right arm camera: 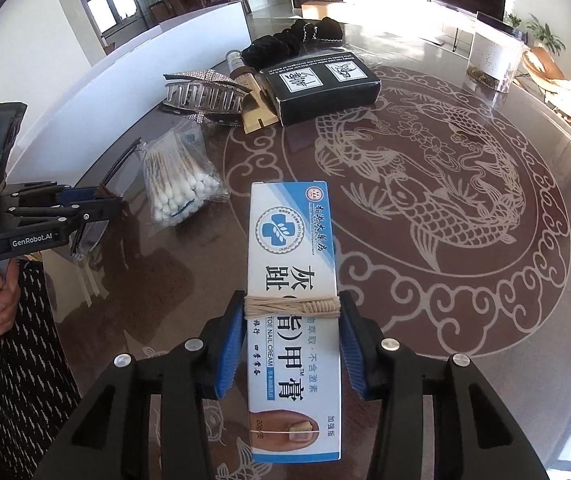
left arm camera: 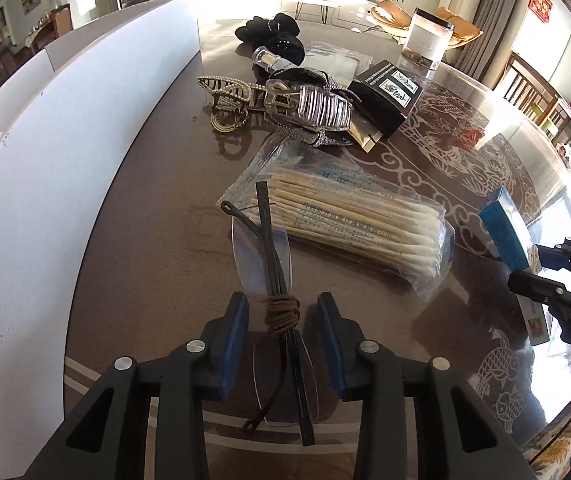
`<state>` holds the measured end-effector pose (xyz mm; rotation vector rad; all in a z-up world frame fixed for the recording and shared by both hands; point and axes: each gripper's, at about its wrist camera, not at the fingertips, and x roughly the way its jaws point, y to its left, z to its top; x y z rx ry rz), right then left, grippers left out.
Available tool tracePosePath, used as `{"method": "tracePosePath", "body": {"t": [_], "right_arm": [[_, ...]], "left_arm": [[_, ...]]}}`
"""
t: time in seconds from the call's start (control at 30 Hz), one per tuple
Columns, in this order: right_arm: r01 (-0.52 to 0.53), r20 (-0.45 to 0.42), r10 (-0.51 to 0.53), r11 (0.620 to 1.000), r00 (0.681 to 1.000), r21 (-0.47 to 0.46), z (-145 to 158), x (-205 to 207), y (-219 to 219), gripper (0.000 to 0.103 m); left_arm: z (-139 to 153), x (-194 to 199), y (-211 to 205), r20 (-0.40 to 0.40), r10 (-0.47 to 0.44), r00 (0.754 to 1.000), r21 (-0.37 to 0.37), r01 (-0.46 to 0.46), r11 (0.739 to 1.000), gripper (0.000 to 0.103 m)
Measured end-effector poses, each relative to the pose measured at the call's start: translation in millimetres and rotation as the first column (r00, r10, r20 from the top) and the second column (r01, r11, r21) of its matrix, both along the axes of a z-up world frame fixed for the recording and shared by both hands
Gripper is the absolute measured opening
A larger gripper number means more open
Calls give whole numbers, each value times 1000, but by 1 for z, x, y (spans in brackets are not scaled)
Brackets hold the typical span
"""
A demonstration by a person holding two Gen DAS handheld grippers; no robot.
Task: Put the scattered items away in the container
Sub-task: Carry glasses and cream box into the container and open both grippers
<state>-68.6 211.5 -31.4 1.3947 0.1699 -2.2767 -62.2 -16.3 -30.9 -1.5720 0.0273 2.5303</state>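
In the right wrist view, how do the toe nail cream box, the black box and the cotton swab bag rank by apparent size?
1. toe nail cream box, though it sits nearest the camera, held in the right gripper.
2. black box.
3. cotton swab bag, close to the black box, so unsure.

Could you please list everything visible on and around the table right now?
Glasses: one, rimless, dark temples, between the left fingers.
Cream box: one, white and blue, in the right gripper.
Swab bag: one, clear, mid-table.
Clear clip: one, beside the black box.
Pearl clip: one, gold, near the white container.
Black box: one, far side.
Bottle: one, brown, lying behind the clips.
Scrunchies: black pile, far edge.
White container: one, left of the table.
Table: brown, fish pattern.
Left gripper: open.
Right gripper: shut on the box.
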Motion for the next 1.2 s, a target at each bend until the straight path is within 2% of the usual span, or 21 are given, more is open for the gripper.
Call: {"method": "tracePosePath", "body": {"t": [0.03,0.13,0.2,0.4,0.53,0.63,0.77,0.9,1.03,1.13,1.2], "right_arm": [[2,-2,-2,1000,1000,-6,2,-1,0,45],[10,-19,-10,1000,1000,-24,11,2,2,45],[18,-23,-19,999,1000,-36,15,4,5,45],[17,-34,-20,996,999,-90,42,-3,1,45],[-77,-88,67,991,994,-113,77,-21,-44,45],[-164,-126,147,976,981,-143,106,-39,-97,45],[-263,-165,229,939,959,-224,146,-65,-181,45],[-344,-188,300,894,935,-287,166,-83,-277,45],[-399,-158,368,870,916,-290,143,-91,-364,45],[-416,-116,399,882,909,-221,107,-93,-407,45],[-413,-95,402,895,911,-170,87,-96,-420,45]], "left_arm": [[0,-1,-1,5,-2,1000,8,2,1000,10],[7,3,-6,-27,12,1000,39,-11,999,10],[19,12,-12,-51,30,998,97,-25,995,10],[84,39,-48,-160,99,982,210,-65,976,10],[125,43,-103,-215,181,960,195,-140,971,10],[138,39,-155,-229,269,936,147,-240,960,10],[139,31,-214,-215,358,908,91,-346,934,10],[122,20,-250,-173,401,899,58,-398,916,10],[98,9,-272,-128,425,896,29,-425,905,10],[78,0,-283,-92,434,896,1,-436,900,10],[67,-5,-287,-66,435,898,-28,-437,899,13]]}}
